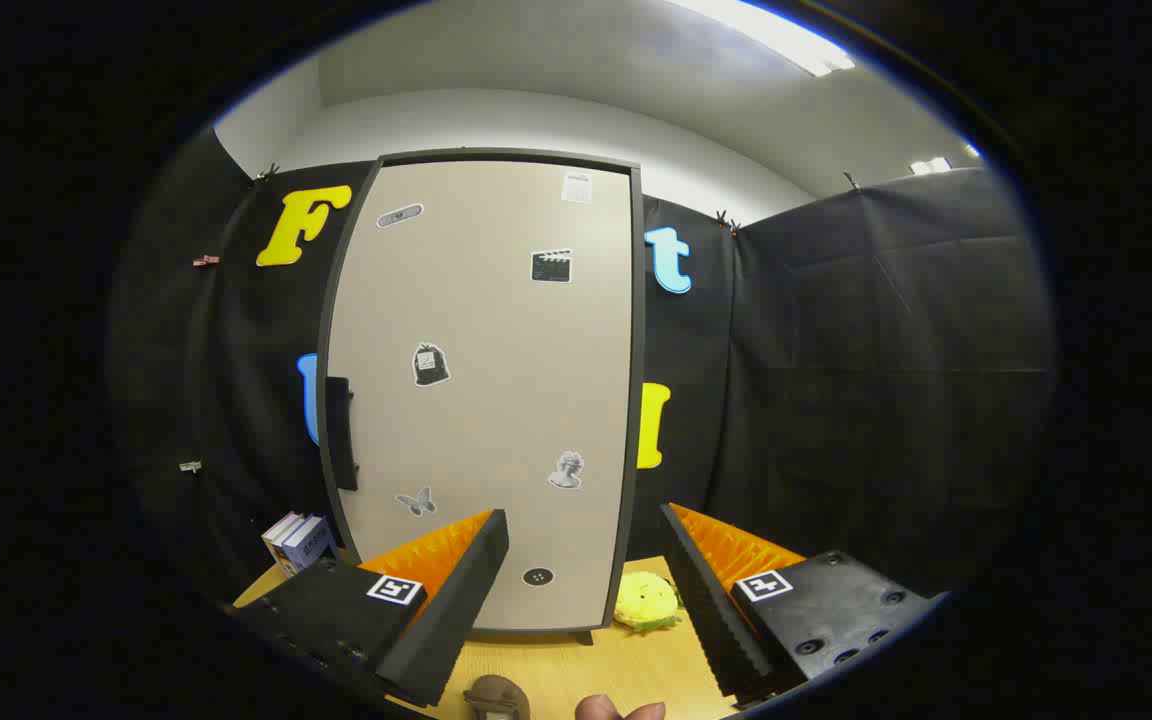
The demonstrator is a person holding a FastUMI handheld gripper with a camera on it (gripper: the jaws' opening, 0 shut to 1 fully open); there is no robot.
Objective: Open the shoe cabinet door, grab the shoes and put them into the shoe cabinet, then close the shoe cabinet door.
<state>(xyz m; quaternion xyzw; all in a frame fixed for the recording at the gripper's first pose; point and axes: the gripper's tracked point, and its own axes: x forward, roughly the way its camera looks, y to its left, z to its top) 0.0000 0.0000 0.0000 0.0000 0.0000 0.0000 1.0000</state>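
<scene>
Fingers (pixel 584 580) stand wide apart, holding nothing, over the bench (pixel 576 665). Just beyond them the shoe cabinet (pixel 484 390) has its door (pixel 481 300) shut, so opening looks like the first job. Its dark handle (pixel 340 432) sits on the left edge, near some books (pixel 298 540). A yellow toy (pixel 646 602) lies by the right corner. What may be a brown shoe (pixel 496 697) sits nearest, between the fingers.

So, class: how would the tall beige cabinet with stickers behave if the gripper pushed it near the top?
The tall beige cabinet looks narrow-footed, so probably tippy. Its flat door seems rigid, likely slippery. The open gripper touches nothing.
</scene>
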